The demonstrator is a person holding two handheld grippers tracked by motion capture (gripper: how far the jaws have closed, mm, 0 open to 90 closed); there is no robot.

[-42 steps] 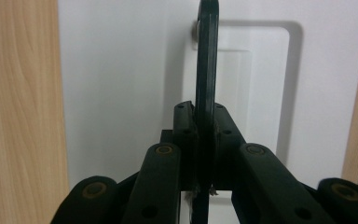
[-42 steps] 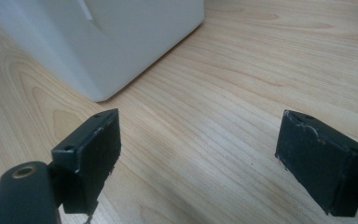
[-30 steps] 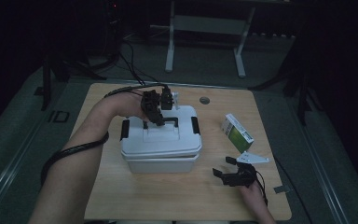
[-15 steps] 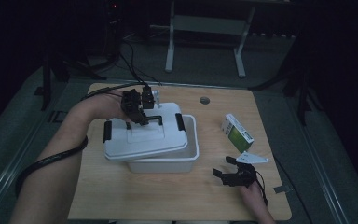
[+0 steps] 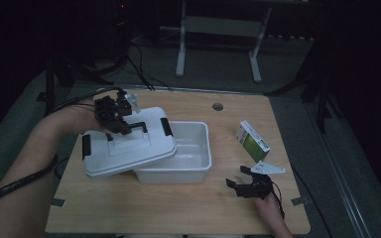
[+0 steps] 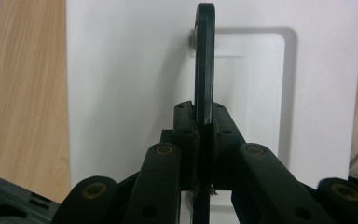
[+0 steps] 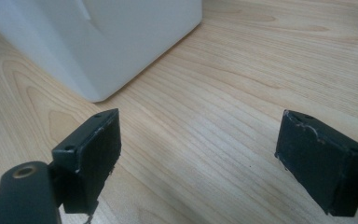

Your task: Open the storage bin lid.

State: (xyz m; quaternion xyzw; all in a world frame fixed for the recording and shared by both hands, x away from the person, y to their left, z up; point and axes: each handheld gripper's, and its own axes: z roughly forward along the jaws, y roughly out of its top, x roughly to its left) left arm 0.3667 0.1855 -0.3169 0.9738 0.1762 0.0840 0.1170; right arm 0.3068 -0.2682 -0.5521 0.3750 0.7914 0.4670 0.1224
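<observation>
While the wooden surface (image 5: 178, 208) lies bare along its near edge and across its right half, the white bin (image 5: 188, 153) sits near its middle, its right part uncovered and showing a pale inside with nothing visible in it. Over the bin's left part hangs the white lid (image 5: 129, 146), tilted and jutting past the bin toward the surface's left edge. Its black handle (image 6: 204, 60) is pinched edge-on in the left tongs (image 5: 121, 124), which are closed narrow on it. A green and white carton (image 5: 252, 141) stands right of the bin, near the right edge. The right tongs (image 5: 238, 179) rest low beside the bin's near right corner, spread wide and holding nothing.
</observation>
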